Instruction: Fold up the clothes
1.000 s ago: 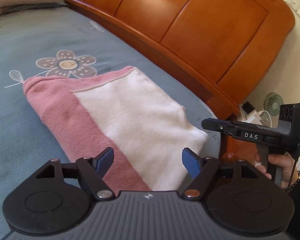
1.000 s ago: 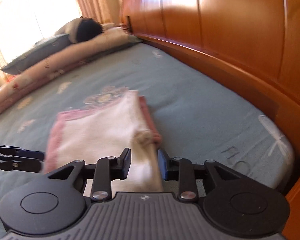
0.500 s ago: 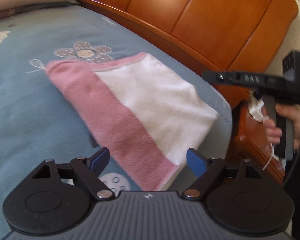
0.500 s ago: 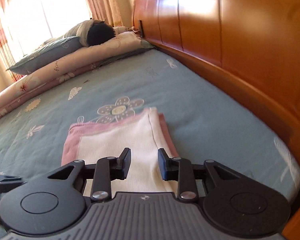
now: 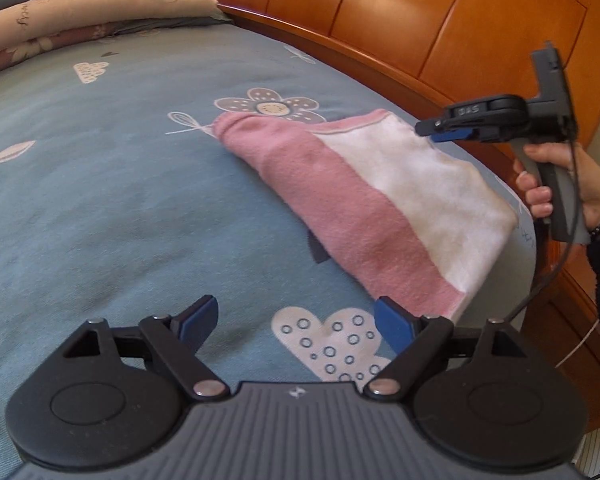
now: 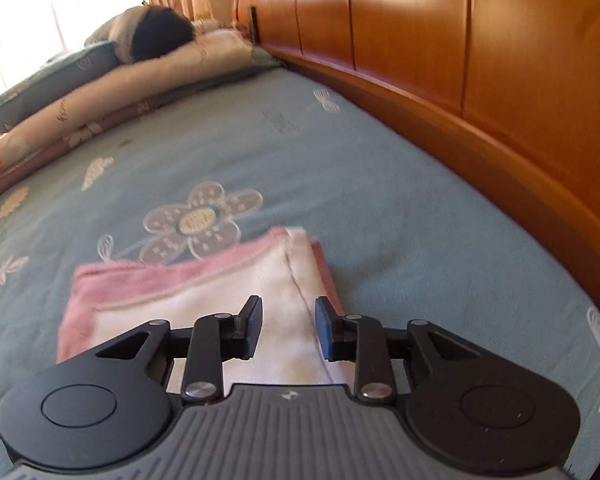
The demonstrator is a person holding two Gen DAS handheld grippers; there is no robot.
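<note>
The left gripper [image 5: 296, 320] hovers over the blue patterned bed [image 5: 100, 200], jaws spread wide with nothing between them. Just right of it lies the folded pink-and-white towel [image 5: 380, 200], flat near the bed's edge beside the wooden headboard [image 5: 420, 20]. Farther right, a hand [image 5: 560, 184] holds the right gripper [image 6: 288, 328] above the towel's white part, jaws parted narrowly and gripping nothing.
</note>
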